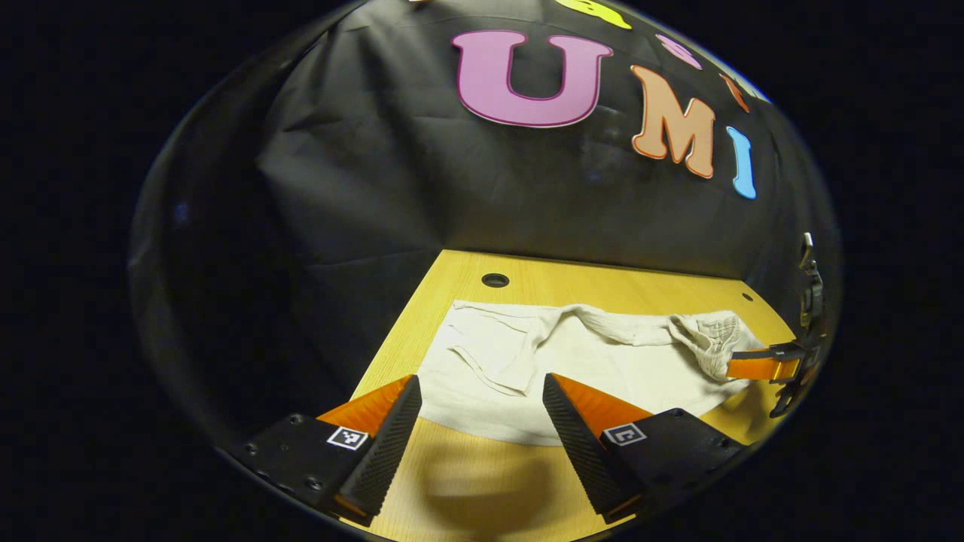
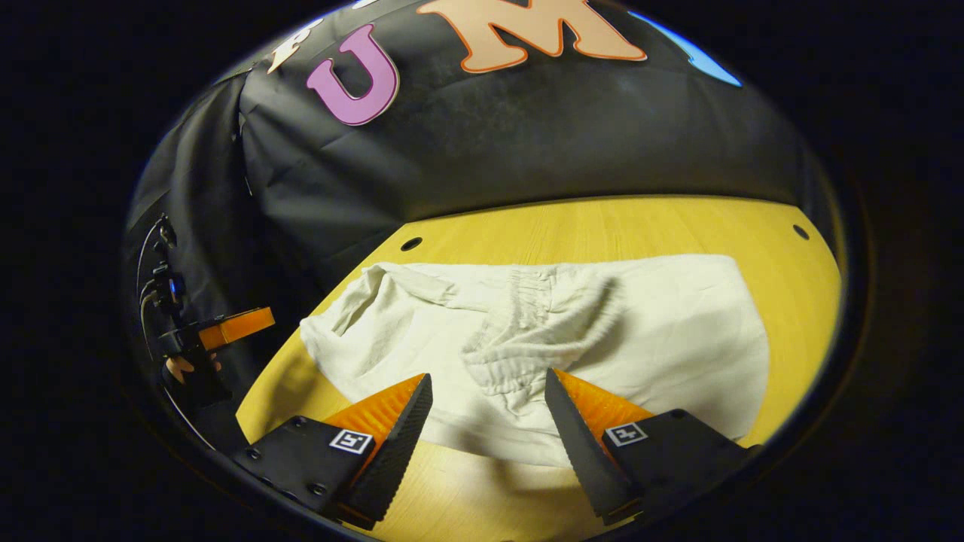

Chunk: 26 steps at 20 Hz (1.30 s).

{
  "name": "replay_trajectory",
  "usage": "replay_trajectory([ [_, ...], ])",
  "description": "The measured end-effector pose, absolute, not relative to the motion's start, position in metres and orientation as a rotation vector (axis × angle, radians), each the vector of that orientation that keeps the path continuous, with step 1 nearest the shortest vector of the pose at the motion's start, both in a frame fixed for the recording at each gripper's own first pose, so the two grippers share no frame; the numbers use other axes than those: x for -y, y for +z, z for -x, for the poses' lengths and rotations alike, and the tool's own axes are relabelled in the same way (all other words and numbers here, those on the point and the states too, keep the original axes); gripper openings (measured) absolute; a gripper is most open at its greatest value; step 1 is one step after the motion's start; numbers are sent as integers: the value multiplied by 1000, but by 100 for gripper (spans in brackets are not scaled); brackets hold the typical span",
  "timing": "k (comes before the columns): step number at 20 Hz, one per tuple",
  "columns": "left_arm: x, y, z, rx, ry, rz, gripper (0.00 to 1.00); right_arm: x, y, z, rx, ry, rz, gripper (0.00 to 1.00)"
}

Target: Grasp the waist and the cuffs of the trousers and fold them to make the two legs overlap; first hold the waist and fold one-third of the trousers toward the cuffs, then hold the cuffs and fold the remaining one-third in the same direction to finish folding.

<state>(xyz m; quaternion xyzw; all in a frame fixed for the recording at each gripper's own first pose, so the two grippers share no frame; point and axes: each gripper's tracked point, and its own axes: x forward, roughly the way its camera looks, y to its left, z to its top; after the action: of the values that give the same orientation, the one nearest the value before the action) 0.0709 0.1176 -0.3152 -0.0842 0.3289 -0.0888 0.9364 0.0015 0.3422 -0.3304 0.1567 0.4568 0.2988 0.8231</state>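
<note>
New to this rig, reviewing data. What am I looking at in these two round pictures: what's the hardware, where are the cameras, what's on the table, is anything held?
There is no robot arm here. A person holds a two-finger gripper in each hand, and a fisheye camera rides on each one, looking forward along its fingers.

In the left gripper view, the left gripper shows at the bottom, jaws apart, with nothing between them. The right gripper looks the same in the right gripper view. Each view also catches the other gripper farther off at its edge.

On the wooden table lie pale trousers, rumpled, with the gathered elastic waist bunched near the right gripper. Neither gripper touches the cloth, so the folding looks not yet begun. Small round holes sit in the tabletop.
</note>
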Motion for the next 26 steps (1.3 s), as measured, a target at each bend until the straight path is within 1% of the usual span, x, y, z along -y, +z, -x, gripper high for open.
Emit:
replay_trajectory([
  [2,-123,-322,-84,-663,-187,231,96,-335,-317,0,-960,628,-323,96],
  [3,-124,-329,-90,-672,-189,268,95,-329,-310,1,-946,625,-309,97],
  [5,-131,-352,-102,-705,-173,301,95,-319,-295,3,-915,619,-274,96],
  [11,-137,-416,-109,-845,-151,245,95,-278,-280,15,-899,570,-185,96],
  [12,-139,-419,-108,-858,-132,231,96,-271,-278,15,-898,556,-177,96],
  [13,-139,-419,-114,-836,-130,228,96,-265,-277,17,-898,544,-170,97],
  [14,-137,-418,-116,-826,-130,229,94,-260,-276,18,-897,538,-163,96],
  [16,-137,-422,-108,-870,-133,186,96,-251,-276,21,-894,527,-139,96],
  [17,-138,-424,-109,-866,-132,150,97,-249,-277,22,-894,522,-131,97],
  [18,-138,-426,-106,-890,-132,124,90,-249,-277,23,-895,522,-134,97],
  [19,-136,-426,-104,-892,-140,107,88,-250,-278,25,-898,521,-138,96],
  [20,-132,-422,-106,-882,-153,106,79,-250,-279,27,-901,519,-140,96],
  [21,-129,-423,-103,-891,-156,111,73,-250,-281,29,-906,517,-139,96],
  [22,-128,-423,-104,-889,-150,111,58,-252,-283,30,-910,518,-139,96],
  [23,-128,-423,-104,-889,-151,107,58,-253,-283,30,-911,520,-140,96],
  [24,-121,-422,-105,-887,-188,124,58,-253,-282,30,-911,520,-141,97],
  [25,-113,-419,-105,-881,-191,151,30,-251,-282,29,-911,516,-139,97],
  [26,-113,-417,-106,-879,-166,173,3,-247,-283,28,-910,512,-135,97],
])
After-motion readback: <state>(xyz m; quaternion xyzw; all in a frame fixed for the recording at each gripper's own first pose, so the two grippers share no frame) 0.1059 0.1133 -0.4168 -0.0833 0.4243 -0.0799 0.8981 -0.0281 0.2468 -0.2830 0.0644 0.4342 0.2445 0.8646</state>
